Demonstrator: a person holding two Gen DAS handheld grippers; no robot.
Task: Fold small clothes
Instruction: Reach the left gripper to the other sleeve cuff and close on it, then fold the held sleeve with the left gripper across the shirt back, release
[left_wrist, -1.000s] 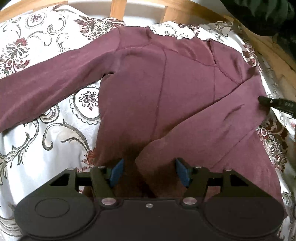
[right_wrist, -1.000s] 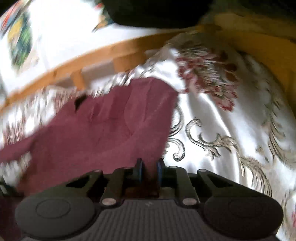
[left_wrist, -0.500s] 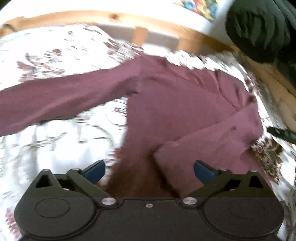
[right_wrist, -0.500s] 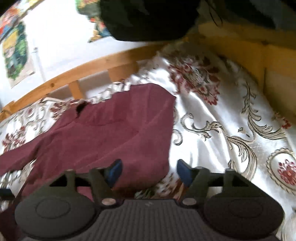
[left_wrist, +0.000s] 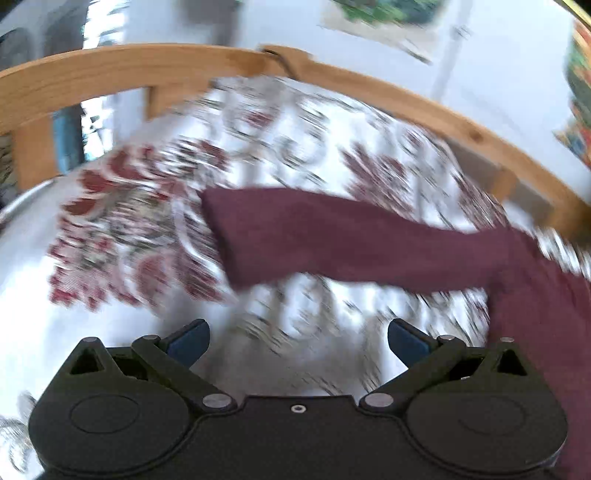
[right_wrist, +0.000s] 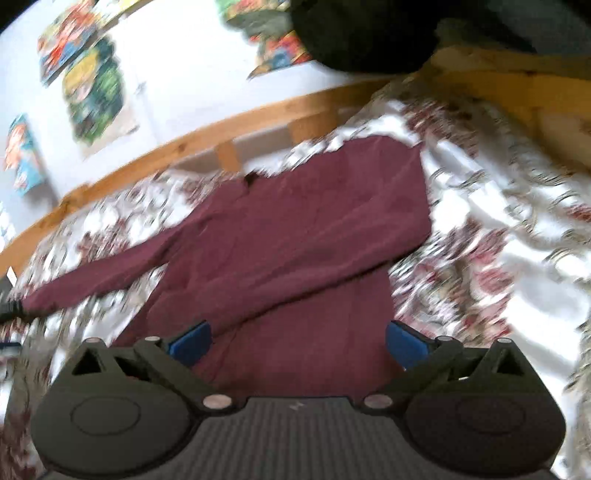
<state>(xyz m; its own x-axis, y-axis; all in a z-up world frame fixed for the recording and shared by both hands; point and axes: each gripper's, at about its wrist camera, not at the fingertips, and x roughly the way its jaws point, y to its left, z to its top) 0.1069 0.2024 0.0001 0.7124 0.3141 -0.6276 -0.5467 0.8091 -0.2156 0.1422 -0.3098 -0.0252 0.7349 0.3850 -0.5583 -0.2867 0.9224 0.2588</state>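
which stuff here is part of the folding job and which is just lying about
Part of the job:
- maroon top, one sleeve still spread out
- left gripper, open
- right gripper, open

Just there:
- floral bedspread
- wooden bed frame
- posters on the wall
- dark bundle at the bed's edge

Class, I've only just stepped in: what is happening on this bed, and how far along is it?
A person with a two-finger gripper in each hand is folding a maroon long-sleeved top spread on a white floral bedspread. One sleeve lies folded across the body; the other sleeve lies stretched out flat. The left gripper and right gripper are both open and hold nothing. The left one faces the outstretched sleeve, probably next to be folded.
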